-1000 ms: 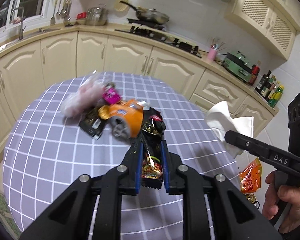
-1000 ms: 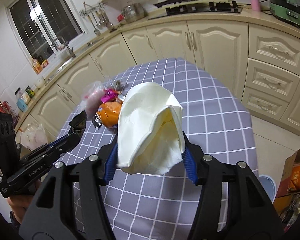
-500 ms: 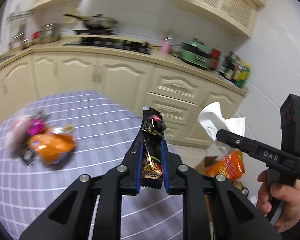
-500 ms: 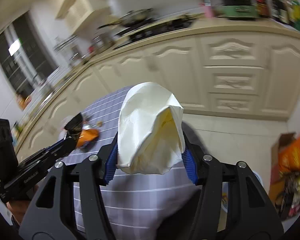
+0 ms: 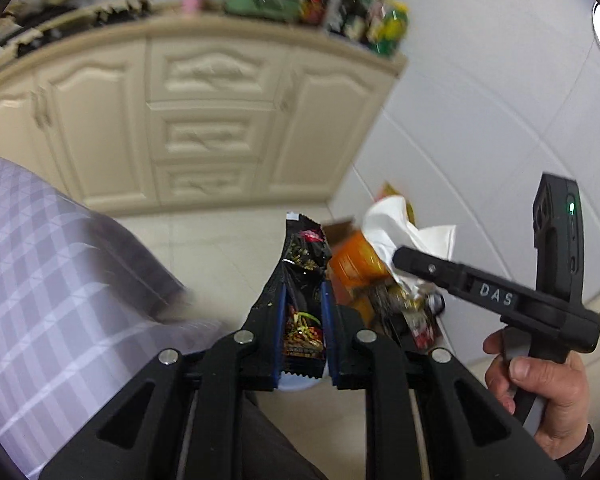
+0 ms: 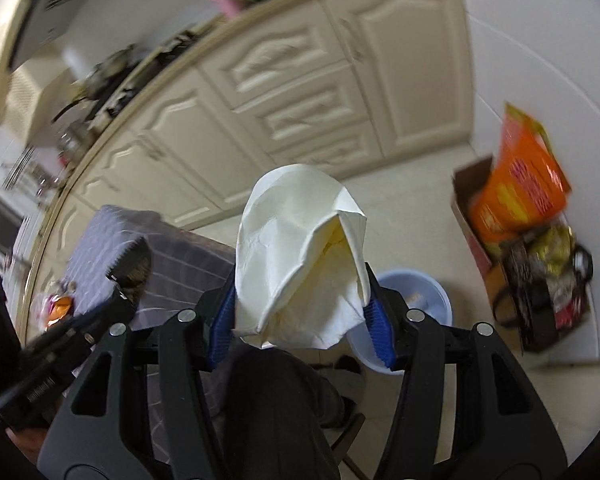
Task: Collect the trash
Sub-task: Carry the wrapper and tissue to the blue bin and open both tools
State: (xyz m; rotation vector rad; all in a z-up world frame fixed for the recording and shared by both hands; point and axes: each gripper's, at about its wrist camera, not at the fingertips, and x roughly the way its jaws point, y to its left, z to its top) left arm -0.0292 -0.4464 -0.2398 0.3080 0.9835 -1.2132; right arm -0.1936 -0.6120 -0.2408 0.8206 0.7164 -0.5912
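Two pieces of trash hung over the floor: a black snack wrapper [image 5: 303, 280] pinched upright in the left gripper [image 5: 303, 332], a crumpled white tissue [image 6: 300, 256] clamped in the right gripper [image 6: 300, 320]. A pale blue bin [image 6: 420, 300] lay just beyond the tissue at four o'clock, nearer the right hand.
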